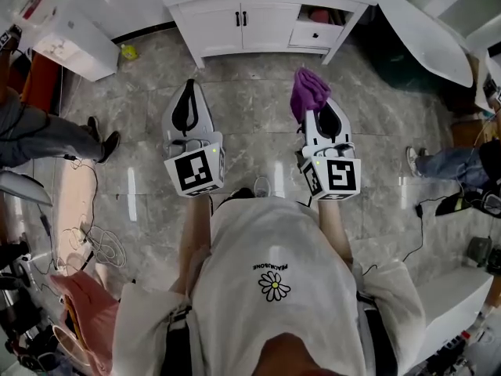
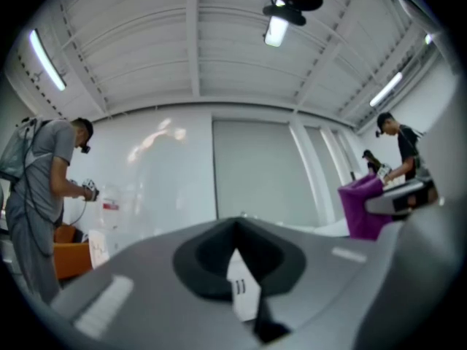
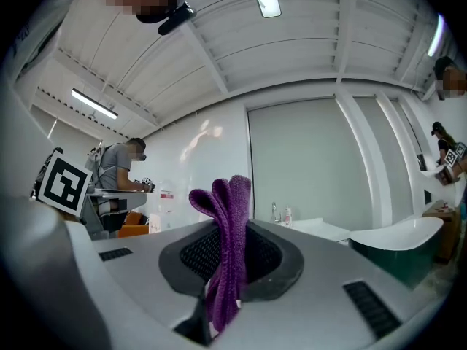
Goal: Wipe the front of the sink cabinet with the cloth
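Observation:
The white sink cabinet (image 1: 266,22) stands at the top of the head view, its two doors closed and its right drawer (image 1: 317,30) pulled open. My right gripper (image 1: 315,110) (image 3: 219,305) is shut on a purple cloth (image 1: 308,91) (image 3: 226,232), which sticks up folded from between the jaws. It hovers over the floor short of the cabinet's right half. My left gripper (image 1: 190,86) (image 2: 244,297) is level with it on the left, shut with nothing between its jaws. The cloth (image 2: 365,206) also shows at the right of the left gripper view.
A white bathtub (image 1: 427,34) is right of the cabinet. A white box (image 1: 66,41) and a small yellow object (image 1: 127,52) lie at the left. A person's legs (image 1: 47,135) are on the left, another person's (image 1: 446,163) on the right. Cables (image 1: 98,241) trail over the marble floor.

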### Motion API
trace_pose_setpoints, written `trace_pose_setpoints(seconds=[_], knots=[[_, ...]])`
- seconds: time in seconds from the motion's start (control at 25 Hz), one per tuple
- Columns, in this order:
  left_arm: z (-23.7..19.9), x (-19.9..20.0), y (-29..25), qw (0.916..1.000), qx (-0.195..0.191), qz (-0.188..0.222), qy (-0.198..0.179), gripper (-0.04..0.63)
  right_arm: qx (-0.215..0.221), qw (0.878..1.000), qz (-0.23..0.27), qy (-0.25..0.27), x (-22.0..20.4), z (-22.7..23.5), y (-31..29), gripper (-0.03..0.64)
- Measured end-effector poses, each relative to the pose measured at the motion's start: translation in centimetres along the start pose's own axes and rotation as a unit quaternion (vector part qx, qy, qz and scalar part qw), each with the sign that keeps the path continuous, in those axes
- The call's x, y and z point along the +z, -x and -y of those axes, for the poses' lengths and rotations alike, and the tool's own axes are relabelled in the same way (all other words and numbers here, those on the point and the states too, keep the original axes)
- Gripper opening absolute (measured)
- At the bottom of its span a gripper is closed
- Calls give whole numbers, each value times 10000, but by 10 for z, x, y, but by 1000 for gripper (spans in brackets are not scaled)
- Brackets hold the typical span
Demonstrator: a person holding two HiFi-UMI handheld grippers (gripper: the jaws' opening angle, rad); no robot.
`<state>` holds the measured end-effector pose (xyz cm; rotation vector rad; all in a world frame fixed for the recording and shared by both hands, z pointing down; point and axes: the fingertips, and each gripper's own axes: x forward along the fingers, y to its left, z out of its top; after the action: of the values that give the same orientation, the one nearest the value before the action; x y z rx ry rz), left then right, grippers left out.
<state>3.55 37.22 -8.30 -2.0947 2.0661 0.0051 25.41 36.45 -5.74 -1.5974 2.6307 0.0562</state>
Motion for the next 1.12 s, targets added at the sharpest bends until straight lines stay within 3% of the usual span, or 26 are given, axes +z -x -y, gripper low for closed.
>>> trace_pose_setpoints(seconds=[0.24, 0.52, 0.88, 1.12], knots=[[-1, -12, 0, 9999, 42, -101, -26, 5, 83, 9995, -142, -258, -23, 4, 5, 54], [-6, -17, -19, 10000, 67, -65, -28, 5, -50, 9997, -143, -178, -26, 18, 0, 54], [-8, -34, -84, 9997, -157, 59, 180, 5, -243, 9993, -212, -183, -41, 40, -48, 54], [-18, -42, -159, 9991, -334, 170, 218, 5, -263, 9990, -346, -110, -45, 54, -121, 54]])
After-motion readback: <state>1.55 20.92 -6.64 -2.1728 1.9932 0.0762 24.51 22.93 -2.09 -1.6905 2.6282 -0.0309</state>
